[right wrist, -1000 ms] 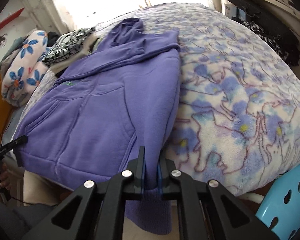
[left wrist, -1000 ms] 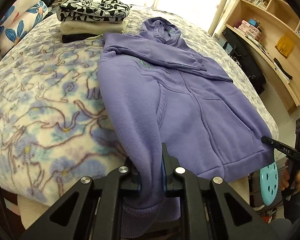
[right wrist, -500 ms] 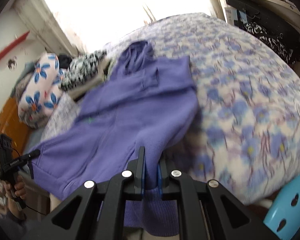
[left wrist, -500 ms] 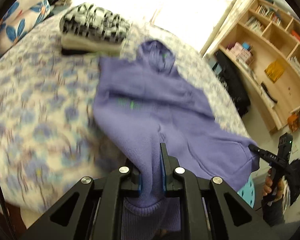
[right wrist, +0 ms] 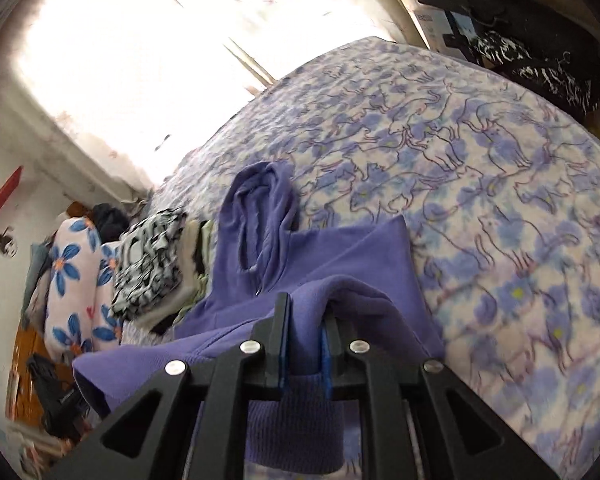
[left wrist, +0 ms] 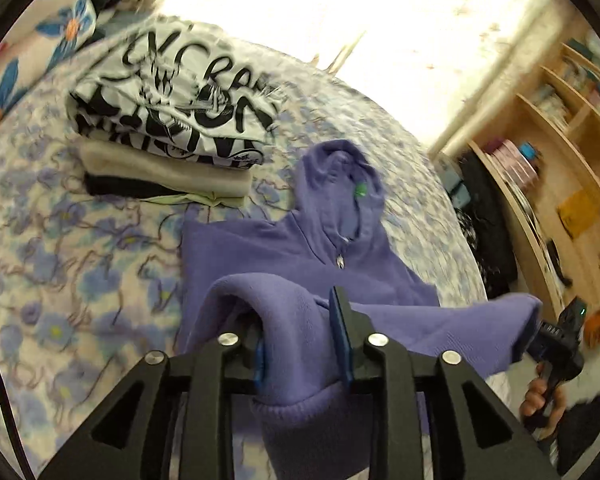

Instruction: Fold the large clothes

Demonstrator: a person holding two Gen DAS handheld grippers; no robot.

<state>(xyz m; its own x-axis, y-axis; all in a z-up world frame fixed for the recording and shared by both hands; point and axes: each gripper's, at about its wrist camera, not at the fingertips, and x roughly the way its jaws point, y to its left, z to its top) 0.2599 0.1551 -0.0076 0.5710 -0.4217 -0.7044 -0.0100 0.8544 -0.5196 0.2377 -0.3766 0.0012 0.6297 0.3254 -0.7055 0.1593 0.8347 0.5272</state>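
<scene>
A purple zip hoodie (left wrist: 300, 252) lies on the bed with its hood toward the window; it also shows in the right wrist view (right wrist: 340, 256). My left gripper (left wrist: 302, 336) is shut on its bottom hem on one side. My right gripper (right wrist: 305, 336) is shut on the hem on the other side. The lower half is lifted off the bed and arches over toward the hood. The right gripper also shows in the left wrist view (left wrist: 556, 340), holding the far corner of the hem.
A stack of folded clothes (left wrist: 172, 128) with a black-and-white printed top sits beside the hood. The floral bedspread (right wrist: 500, 184) covers the bed. A flower-print pillow (right wrist: 76, 280) lies at the left. Wooden shelves (left wrist: 560, 168) stand on the right.
Both grippers have lifted the hem from the near edge of the bed and carried it up and forward toward the hood. The lower half now folds over the chest.
</scene>
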